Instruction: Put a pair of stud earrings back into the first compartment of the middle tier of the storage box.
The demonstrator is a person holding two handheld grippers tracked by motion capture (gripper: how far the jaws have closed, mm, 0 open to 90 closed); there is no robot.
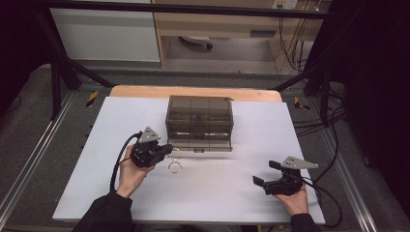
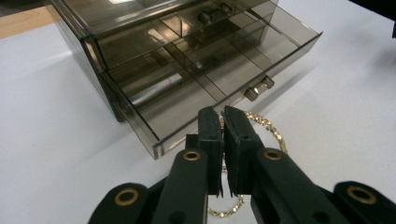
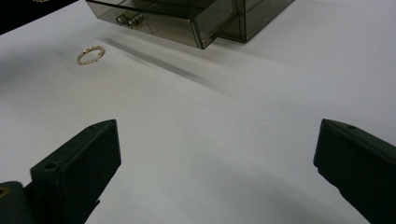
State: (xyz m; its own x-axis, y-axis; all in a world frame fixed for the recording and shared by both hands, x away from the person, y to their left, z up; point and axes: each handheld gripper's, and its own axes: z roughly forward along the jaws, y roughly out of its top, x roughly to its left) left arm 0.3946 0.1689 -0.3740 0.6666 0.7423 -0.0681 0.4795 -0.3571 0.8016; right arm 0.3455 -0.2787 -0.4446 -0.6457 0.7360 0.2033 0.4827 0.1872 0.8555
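Gold bracelet (image 2: 261, 127) perhaps partly behind gripper (image 2: 223, 122)

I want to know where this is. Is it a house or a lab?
Probably a lab or workshop: a black metal frame surrounds the white table, loose cables hang behind, and hand-held black grippers work there.

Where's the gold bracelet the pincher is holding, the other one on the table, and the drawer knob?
held bracelet (image 2: 273, 132), left gripper view, on its beaded loop right of the jaws
second bracelet (image 3: 90, 54), right gripper view, on its rim
drawer knob (image 2: 259, 88), left gripper view, on its metal barrel

White table (image 1: 145, 193) (drawer box (image 1: 199, 121), bracelet (image 1: 174, 167))
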